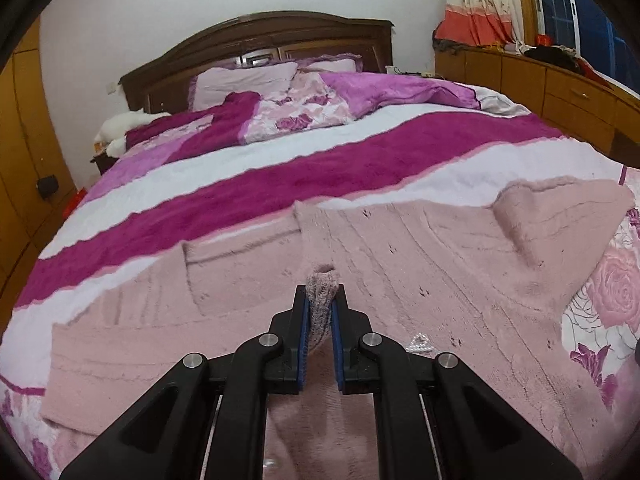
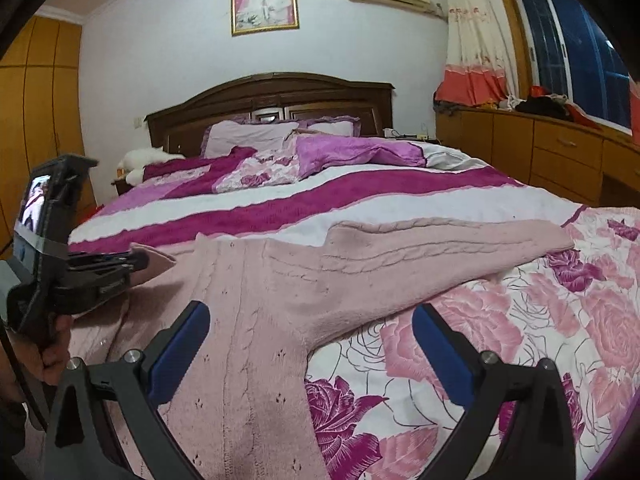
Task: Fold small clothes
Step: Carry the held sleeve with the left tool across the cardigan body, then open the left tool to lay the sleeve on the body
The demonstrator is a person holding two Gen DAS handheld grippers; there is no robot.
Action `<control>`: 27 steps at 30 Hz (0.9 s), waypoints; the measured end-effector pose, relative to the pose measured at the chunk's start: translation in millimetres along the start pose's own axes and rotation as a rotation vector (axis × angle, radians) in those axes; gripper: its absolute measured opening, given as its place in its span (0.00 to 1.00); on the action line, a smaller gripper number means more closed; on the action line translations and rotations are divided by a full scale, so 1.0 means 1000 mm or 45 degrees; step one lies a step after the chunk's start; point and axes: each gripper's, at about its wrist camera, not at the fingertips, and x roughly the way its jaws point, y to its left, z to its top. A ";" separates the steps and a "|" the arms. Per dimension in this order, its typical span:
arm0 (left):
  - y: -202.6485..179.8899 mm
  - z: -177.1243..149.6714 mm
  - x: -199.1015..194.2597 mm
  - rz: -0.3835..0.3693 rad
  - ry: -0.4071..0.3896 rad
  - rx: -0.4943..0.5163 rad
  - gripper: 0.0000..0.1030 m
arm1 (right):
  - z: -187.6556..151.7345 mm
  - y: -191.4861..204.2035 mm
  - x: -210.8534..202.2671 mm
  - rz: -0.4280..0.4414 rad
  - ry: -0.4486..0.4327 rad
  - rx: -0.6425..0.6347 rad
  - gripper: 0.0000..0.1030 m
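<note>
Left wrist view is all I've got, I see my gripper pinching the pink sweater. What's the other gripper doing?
Observer: The right gripper is open, its fingers spread wide above the sweater.
Operator: Is it over the body or a sleeve?
Observer: It points at where the sleeve joins the body; that sleeve stretches out to the right across the flowered bedspread.
Operator: Can you see my left gripper from there?
Observer: Yes, the left gripper is at the far left edge, lifting a fold of the sweater off the bed.
</note>
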 end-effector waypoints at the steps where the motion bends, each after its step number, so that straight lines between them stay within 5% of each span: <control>1: -0.002 -0.001 0.001 0.000 -0.002 -0.009 0.00 | 0.000 -0.001 0.000 0.003 0.000 0.002 1.00; 20: -0.033 0.002 0.007 -0.038 -0.054 -0.104 0.00 | 0.001 -0.006 0.005 0.030 0.017 0.042 1.00; 27: -0.039 -0.007 0.010 -0.142 0.012 -0.085 0.00 | 0.000 -0.011 0.004 0.045 0.025 0.071 1.00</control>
